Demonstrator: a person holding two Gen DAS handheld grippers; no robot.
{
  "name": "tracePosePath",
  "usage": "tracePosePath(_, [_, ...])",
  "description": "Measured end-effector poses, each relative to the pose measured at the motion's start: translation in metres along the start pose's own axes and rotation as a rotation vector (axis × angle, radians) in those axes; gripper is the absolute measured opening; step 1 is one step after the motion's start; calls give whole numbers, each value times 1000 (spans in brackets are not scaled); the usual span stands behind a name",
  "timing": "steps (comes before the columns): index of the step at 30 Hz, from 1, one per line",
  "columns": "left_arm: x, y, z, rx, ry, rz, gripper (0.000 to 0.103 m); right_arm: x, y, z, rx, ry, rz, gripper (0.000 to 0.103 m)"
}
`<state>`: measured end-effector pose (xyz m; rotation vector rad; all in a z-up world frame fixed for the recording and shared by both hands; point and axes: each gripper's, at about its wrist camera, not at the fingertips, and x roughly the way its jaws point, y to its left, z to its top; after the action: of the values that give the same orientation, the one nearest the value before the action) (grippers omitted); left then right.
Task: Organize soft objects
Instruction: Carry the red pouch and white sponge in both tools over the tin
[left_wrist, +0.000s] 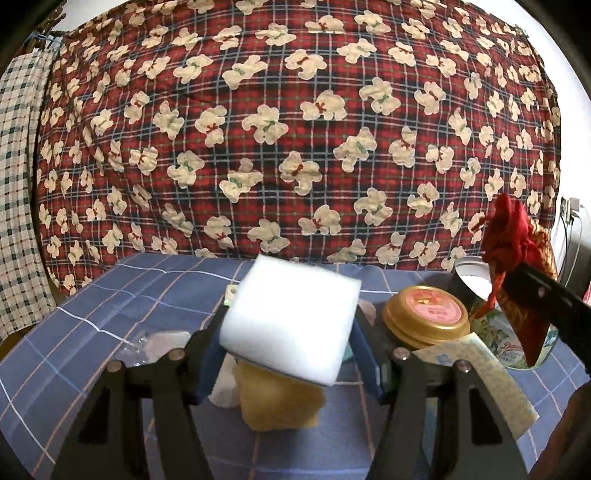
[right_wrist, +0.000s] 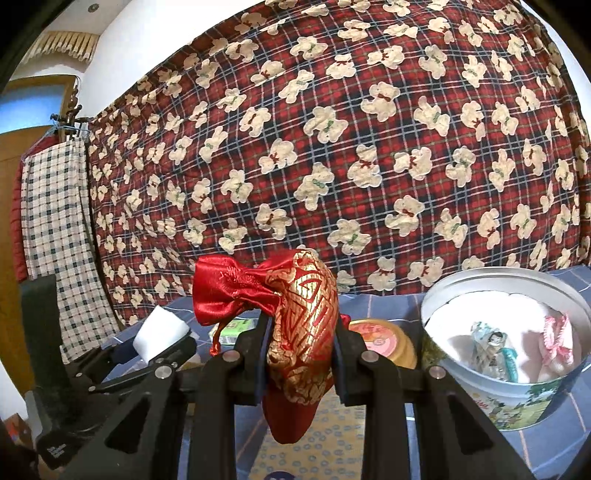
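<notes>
My left gripper is shut on a white foam block, held above the blue checked tablecloth. Under it lie a yellow sponge and a white tissue-like wad. My right gripper is shut on a red and gold drawstring pouch; the pouch also shows at the right edge of the left wrist view. In the right wrist view the left gripper with the foam block sits at lower left. A round tin at the right holds white padding and small soft items.
A gold-lidded jar stands left of the tin. A patterned cloth lies beside the jar. A small green box rests at the back. A red plaid quilt hangs behind the table, a checked cloth at its left.
</notes>
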<state>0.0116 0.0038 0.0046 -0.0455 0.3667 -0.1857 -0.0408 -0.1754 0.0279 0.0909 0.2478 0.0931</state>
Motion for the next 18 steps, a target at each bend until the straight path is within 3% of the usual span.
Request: tracePosePath(18, [-4, -45, -4, 26, 33, -49, 62, -12, -42, 2, 1, 2, -87, 30])
